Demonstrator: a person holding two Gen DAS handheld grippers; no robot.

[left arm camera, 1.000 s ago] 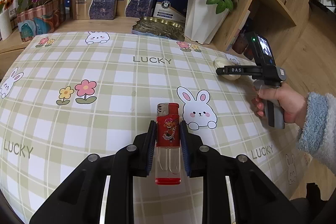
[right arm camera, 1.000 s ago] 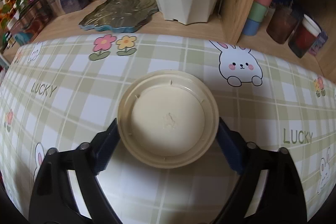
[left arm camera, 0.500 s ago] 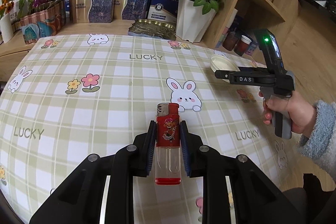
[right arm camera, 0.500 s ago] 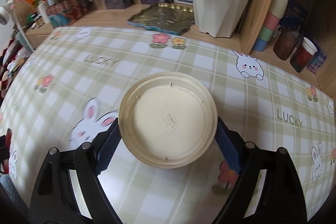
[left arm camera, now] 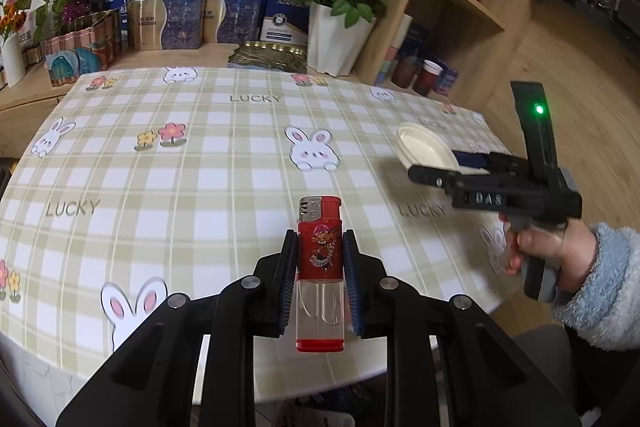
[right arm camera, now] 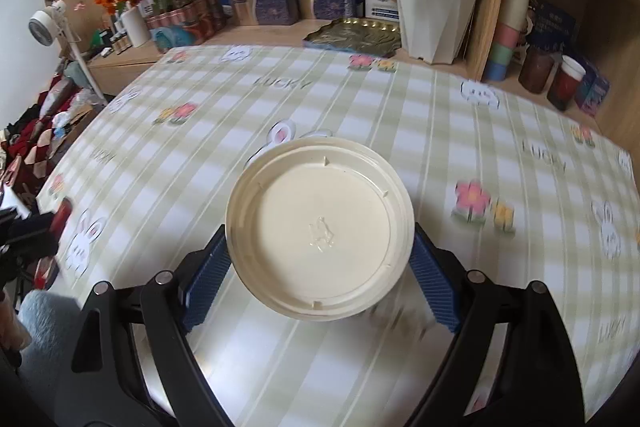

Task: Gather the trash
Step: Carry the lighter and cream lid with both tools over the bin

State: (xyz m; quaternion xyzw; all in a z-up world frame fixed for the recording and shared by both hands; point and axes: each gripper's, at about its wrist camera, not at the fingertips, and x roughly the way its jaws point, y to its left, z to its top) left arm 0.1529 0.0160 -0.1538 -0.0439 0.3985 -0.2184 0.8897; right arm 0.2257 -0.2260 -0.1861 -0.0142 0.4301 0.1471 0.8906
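Below me the checked tablecloth (right arm camera: pixel 360 99) with rabbits and flowers fills most of both frames. My right gripper (right arm camera: pixel 320 263) stands wide, its blue pads pressed on either side of a cream plastic lid (right arm camera: pixel 320 235) at the centre of its view (the lid hangs above the cloth). My left gripper (left arm camera: pixel 319 283) is narrow, clamped on a red lighter (left arm camera: pixel 320 267), upright, low and centre in its frame.
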